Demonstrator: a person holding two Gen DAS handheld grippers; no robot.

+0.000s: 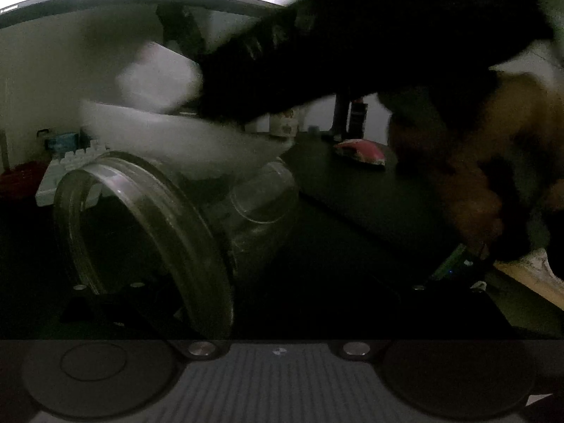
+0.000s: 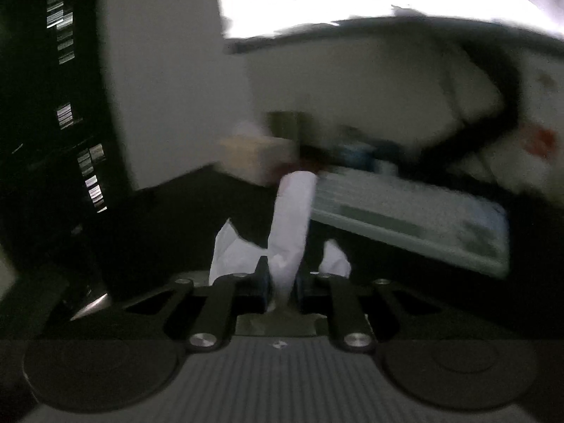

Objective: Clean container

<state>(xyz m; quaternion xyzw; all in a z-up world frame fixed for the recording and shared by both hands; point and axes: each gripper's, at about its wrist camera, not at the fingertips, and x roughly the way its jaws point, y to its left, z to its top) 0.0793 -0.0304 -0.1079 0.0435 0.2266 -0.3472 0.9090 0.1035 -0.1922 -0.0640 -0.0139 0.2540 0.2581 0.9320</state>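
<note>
**Right gripper clamped on tissue; clear container lying on its side at the left gripper**

Right gripper point(image 2: 280, 283): the two fingers are drawn together on a white tissue point(image 2: 290, 218). The tissue rises forward from the pinch as a twisted strip, with loose folds spilling out on either side of the fingers. Beyond its tip lies a pale keyboard point(image 2: 412, 218), angled across the dark desk point(image 2: 183, 218), and a tan box point(image 2: 253, 158) stands near the wall. A lit monitor point(image 2: 352, 3) overhangs the scene. Open dark desk surface lies left of the tissue. The whole view is motion-blurred; small items behind the keyboard cannot be identified.

Left gripper point(image 1: 246, 299): its fingers are lost in shadow, so whether they are apart or closed on anything cannot be told. The clear container point(image 1: 169, 218) lies tilted on its side directly ahead, its wide mouth rim toward the camera and lower left, its base pointing away. The rim's lower edge runs down to the gripper body; contact cannot be confirmed. Above the container, the tissue appears as a white blur beside a dark shape that crosses the upper right of the frame. A pink object point(image 1: 359, 151) sits farther back on the desk, well apart from the container.
</note>
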